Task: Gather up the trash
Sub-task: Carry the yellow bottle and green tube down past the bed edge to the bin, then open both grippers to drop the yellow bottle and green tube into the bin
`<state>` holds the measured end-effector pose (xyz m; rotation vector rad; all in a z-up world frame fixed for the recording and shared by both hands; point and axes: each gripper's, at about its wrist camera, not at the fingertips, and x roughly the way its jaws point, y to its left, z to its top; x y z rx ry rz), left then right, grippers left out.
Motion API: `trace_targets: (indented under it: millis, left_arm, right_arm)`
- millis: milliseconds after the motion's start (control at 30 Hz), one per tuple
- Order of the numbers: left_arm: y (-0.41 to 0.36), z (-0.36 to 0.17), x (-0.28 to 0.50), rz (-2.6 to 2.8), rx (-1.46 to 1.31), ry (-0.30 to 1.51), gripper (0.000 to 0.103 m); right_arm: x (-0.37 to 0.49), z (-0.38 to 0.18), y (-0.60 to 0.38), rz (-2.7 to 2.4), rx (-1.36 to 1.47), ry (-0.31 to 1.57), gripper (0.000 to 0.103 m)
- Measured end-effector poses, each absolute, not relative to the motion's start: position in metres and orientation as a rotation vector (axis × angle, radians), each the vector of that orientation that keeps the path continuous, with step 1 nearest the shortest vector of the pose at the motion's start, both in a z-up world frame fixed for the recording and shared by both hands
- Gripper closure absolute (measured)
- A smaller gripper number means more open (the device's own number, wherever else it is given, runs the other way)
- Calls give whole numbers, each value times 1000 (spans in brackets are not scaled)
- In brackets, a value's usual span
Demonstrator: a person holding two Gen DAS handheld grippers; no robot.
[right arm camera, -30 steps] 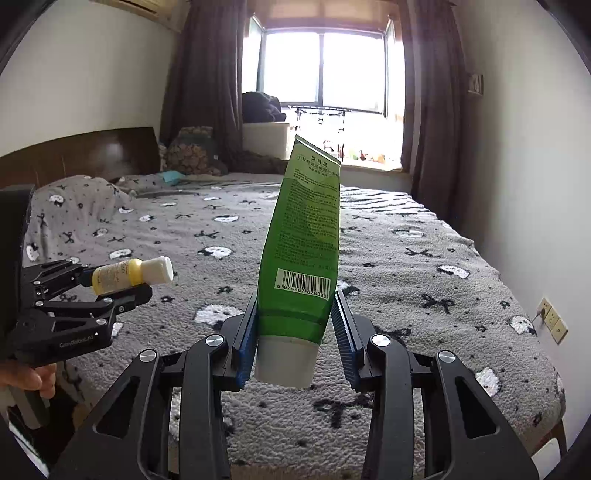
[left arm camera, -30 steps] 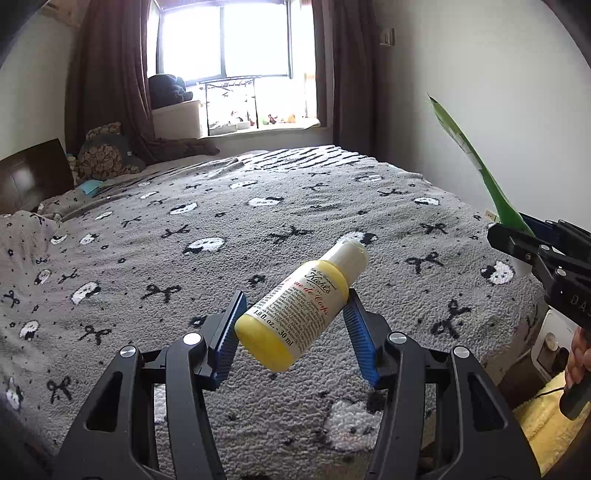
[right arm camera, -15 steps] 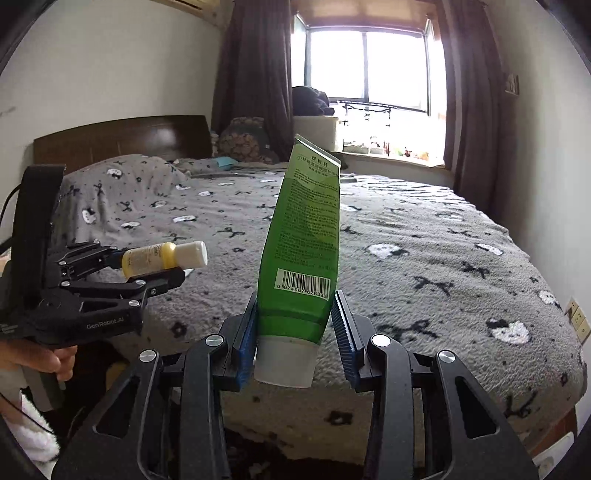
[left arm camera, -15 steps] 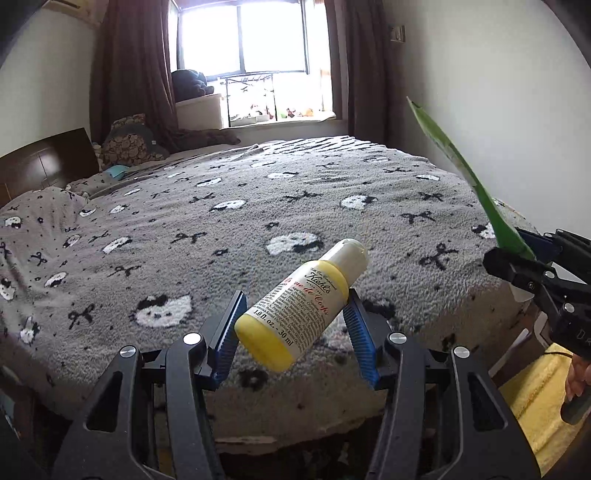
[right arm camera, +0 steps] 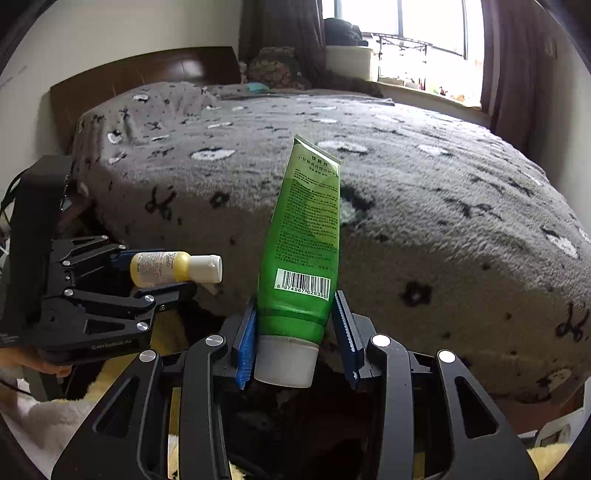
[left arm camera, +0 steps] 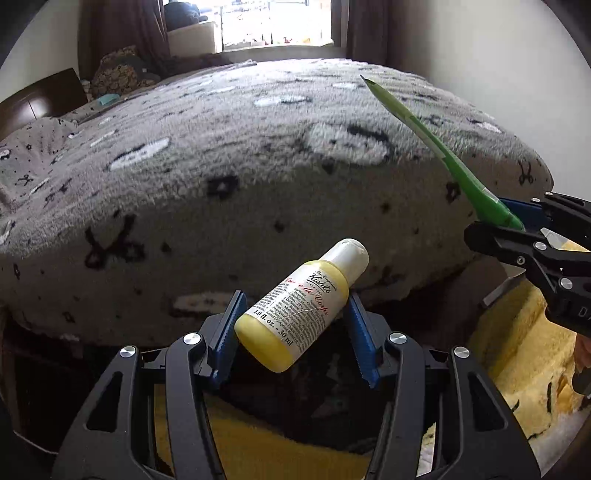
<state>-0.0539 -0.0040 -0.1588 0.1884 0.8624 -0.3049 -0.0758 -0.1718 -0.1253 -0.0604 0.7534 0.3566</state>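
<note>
My left gripper (left arm camera: 293, 317) is shut on a small yellow bottle (left arm camera: 301, 308) with a white cap, held tilted with the cap up and to the right. In the right wrist view that same bottle (right arm camera: 173, 267) and the left gripper (right arm camera: 162, 273) show at the left. My right gripper (right arm camera: 295, 328) is shut on a green tube (right arm camera: 303, 251) with a white cap at the bottom and a barcode, standing nearly upright. The tube (left arm camera: 443, 158) and right gripper (left arm camera: 513, 229) appear edge-on at the right of the left wrist view. Both are held in front of the bed's foot edge.
A bed with a grey fleece blanket (left arm camera: 240, 177) with bow and cat prints fills both views. A wooden headboard (right arm camera: 140, 81) stands at the back left, with a window (right arm camera: 406, 22) and dark curtains behind. Yellow fluffy fabric (left arm camera: 517, 354) lies below by the floor.
Both grippers have sunk and drawn back from above the bed to in front of its foot edge, tipping downward. The bottle and the tube stay gripped as before.
</note>
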Motion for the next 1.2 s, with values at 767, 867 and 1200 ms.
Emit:
trace_targets:
  millis: [767, 867, 1200]
  left_arm:
    - [-2, -287, -29, -339, 193, 1280, 52]
    - [0, -301, -24, -339, 174, 1328, 52]
    - [5, -308, -20, -359, 144, 1365, 45]
  right_arm:
    - [-49, -239, -154, 406, -5, 1153, 70]
    - [-45, -250, -149, 420, -10, 1198, 70]
    - [-41, -251, -138, 435, 2, 1216, 62]
